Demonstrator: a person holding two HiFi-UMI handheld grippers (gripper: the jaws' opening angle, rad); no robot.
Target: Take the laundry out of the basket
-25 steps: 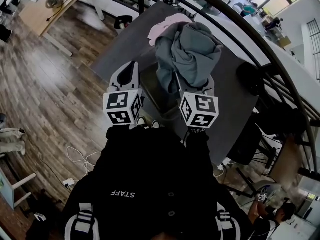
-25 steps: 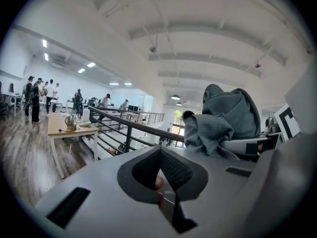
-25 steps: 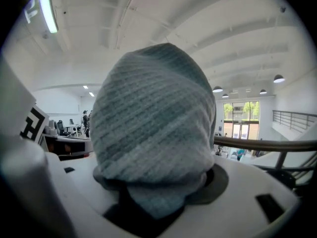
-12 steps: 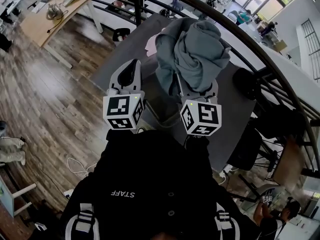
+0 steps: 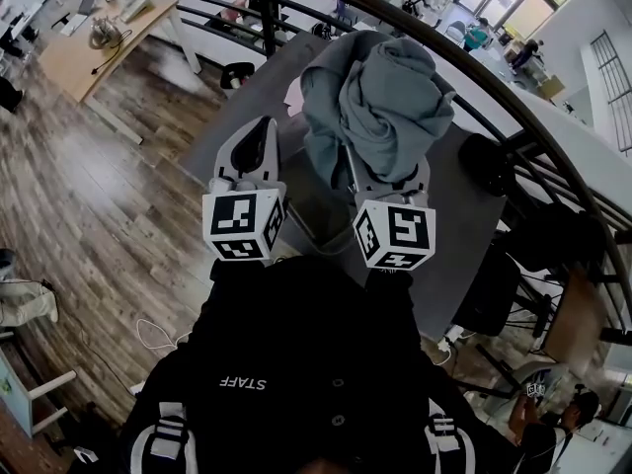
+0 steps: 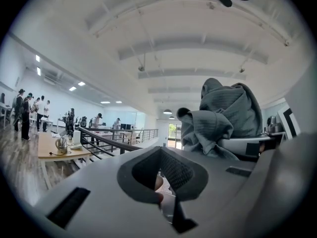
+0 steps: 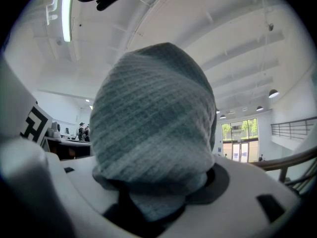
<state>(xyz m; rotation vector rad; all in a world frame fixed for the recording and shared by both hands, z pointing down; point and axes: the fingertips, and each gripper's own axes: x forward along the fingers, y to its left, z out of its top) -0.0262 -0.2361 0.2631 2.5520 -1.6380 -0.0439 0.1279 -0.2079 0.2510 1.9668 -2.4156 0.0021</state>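
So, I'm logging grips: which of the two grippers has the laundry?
The right gripper: its jaws clamp the grey garment, bunched above them. The left gripper beside it holds nothing.

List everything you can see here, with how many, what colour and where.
cloth: one, grey-green, bunched, held up by the right gripper
basket: one, dark, on the mat, mostly hidden by the cloth and grippers
pink fabric: one sliver, at the cloth's left edge
mat: one, grey, on the floor
floor: brown wood planks, left side
table: one, light wood, far left
railing: one, black, curving past the mat
left gripper: white, shut, empty, left of the cloth
right gripper: white, shut on the cloth
top: black, the person's, bottom of the head view
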